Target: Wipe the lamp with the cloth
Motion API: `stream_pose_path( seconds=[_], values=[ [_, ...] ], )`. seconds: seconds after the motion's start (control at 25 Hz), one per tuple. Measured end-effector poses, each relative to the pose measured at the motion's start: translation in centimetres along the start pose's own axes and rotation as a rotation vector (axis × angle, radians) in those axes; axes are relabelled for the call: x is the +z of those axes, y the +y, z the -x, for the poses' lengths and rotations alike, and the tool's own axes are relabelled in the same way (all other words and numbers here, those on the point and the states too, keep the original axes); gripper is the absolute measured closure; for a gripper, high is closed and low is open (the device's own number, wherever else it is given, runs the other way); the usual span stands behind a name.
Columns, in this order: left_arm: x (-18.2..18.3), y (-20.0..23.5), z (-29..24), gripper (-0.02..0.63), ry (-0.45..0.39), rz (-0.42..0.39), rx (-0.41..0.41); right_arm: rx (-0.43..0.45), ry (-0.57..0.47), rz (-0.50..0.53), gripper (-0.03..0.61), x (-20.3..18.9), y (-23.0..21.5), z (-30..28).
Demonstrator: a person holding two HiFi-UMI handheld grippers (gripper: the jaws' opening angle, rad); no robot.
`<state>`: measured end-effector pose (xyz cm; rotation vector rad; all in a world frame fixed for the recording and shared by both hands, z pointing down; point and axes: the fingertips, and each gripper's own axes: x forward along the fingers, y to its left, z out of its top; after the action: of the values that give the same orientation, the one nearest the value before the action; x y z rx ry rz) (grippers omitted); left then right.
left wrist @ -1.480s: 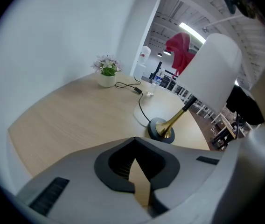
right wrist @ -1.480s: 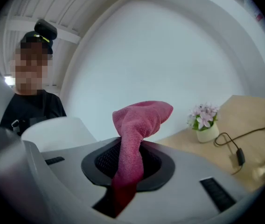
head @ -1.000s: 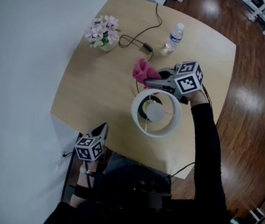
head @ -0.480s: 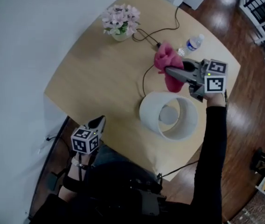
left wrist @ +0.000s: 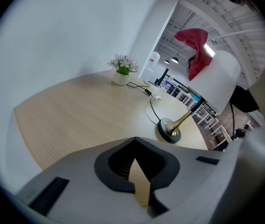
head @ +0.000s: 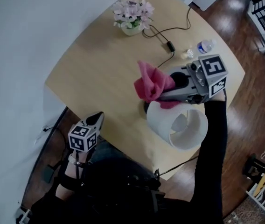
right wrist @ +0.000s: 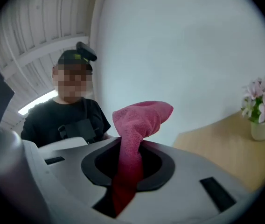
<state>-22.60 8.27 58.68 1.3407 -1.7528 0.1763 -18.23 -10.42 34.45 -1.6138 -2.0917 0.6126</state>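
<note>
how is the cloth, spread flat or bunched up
Bunched up: the cloth is pinched in the right tongs and sticks out as a crumpled wad, not laid flat.

A: Colour of the cloth [head: 152,85]?
B: Pink-red, plain, no print. The lamp shade [head: 181,125] is white, its stem [left wrist: 183,120] brass, its base [left wrist: 170,130] dark.
A: And the table [head: 95,73]?
B: Pale wood, fine straight grain. At 12 o'clock in the head view, the flowers [head: 133,8] are pink and white, the vase [head: 131,30] pale, the cable [head: 170,45] black.
A: Hardware?
B: The right gripper [head: 163,94] is grey; its cube [head: 212,71] bears black-and-white square markers. Same for the left gripper [head: 96,120] at 8 o'clock. At 3 o'clock the floor [head: 244,111] shows dark red-brown boards. The sleeve [head: 212,148] is black.
</note>
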Motion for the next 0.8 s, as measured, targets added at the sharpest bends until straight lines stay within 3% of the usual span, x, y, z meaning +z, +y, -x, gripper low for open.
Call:
stream_pose_path(
  seconds=[0.16,0.32,0.48,0.68,0.8],
  values=[
    [-0.3,1.5,0.0,0.609,0.006,0.024,0.024,-0.094,0.138,-0.126,0.505,-4.9,-4.2,-0.6],
    [-0.5,2.1,0.2,0.609,0.003,0.037,0.034,-0.116,0.16,-0.195,0.505,-7.9,-6.8,0.0],
    [-0.5,2.1,0.3,0.609,0.005,0.041,0.038,-0.195,0.182,-0.205,0.505,-9.0,-9.0,1.1],
    [-0.4,2.2,0.2,0.609,0.013,0.033,0.036,-0.365,0.329,-0.262,0.505,-14.1,-12.9,2.3],
    [0.0,1.9,0.1,0.609,0.01,0.009,0.027,-0.548,0.302,-0.28,0.505,-14.8,-14.4,5.5]
  ],
)
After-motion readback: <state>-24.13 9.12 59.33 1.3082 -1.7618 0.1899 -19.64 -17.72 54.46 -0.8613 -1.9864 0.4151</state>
